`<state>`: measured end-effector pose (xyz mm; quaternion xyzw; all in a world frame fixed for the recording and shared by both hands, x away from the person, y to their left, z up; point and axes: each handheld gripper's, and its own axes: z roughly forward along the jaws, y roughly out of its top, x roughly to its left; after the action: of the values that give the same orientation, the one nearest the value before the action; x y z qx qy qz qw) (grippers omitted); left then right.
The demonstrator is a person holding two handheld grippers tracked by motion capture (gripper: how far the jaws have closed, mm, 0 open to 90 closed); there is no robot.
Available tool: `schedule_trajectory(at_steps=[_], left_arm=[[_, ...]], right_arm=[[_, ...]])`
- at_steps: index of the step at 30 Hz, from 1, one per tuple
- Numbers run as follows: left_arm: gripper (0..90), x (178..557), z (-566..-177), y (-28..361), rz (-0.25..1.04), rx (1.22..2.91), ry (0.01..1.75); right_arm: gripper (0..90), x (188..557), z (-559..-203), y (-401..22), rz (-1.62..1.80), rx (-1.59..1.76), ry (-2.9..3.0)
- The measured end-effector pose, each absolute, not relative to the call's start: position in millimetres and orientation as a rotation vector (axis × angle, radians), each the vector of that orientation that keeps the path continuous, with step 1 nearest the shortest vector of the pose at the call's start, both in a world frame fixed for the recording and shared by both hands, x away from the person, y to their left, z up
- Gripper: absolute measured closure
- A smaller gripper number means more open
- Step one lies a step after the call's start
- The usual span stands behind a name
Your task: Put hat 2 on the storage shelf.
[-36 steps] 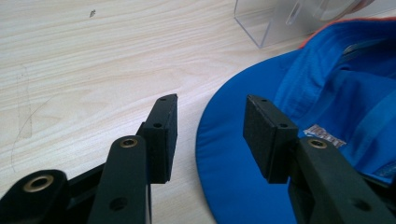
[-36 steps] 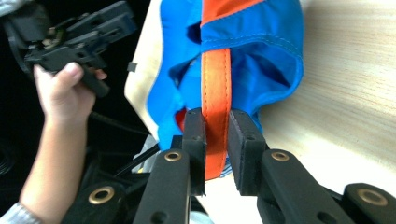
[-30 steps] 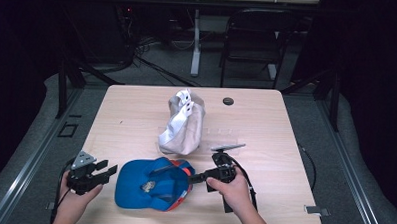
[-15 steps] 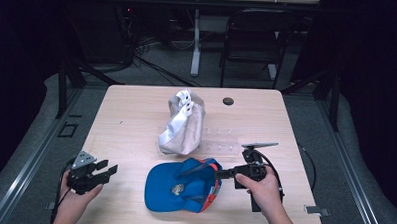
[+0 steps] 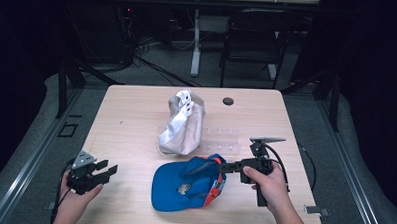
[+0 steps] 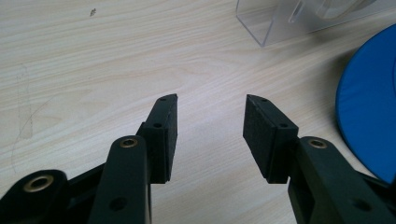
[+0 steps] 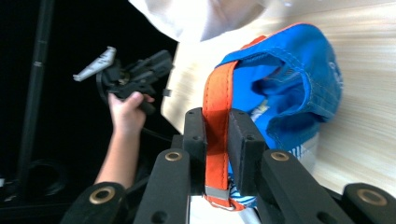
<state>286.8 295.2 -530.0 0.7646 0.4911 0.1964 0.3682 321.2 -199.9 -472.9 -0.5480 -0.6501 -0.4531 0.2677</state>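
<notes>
A blue cap (image 5: pixel 186 188) with an orange back strap (image 7: pixel 215 121) lies upside down near the table's front middle. My right gripper (image 5: pixel 223 167) is shut on that orange strap, holding the cap's back edge slightly off the wood; in the right gripper view (image 7: pixel 217 122) the strap runs between both pads. A white cap (image 5: pixel 182 122) rests on a clear plastic stand (image 6: pixel 280 18) at the table's centre. My left gripper (image 5: pixel 107 170) sits at the front left corner, open, with bare wood between its jaws (image 6: pixel 211 105). The blue cap's brim (image 6: pixel 369 107) shows to its right.
The wooden table (image 5: pixel 131 119) carries a small black disc (image 5: pixel 228 101) at the back right. A dark chair (image 5: pixel 251 41) and a white post (image 5: pixel 196 47) stand on the floor behind the table. Cables trail off the table's right side.
My right gripper has dragged the blue cap to the right across the table by its strap. The left gripper has stayed put at the front left.
</notes>
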Motion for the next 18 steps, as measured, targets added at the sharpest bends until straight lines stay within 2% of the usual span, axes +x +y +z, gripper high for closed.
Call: schedule_trajectory(at_steps=[7, 18], left_arm=[[55.6, 287, -530, 295, 0.498, 1.968, 1.263], [55.4, 287, -530, 296, 0.497, 1.962, 1.264]], right_arm=[[78.6, 326, -451, -201, -1.262, -1.426, -1.673], [78.6, 335, -394, -200, -1.324, -1.435, -1.688]])
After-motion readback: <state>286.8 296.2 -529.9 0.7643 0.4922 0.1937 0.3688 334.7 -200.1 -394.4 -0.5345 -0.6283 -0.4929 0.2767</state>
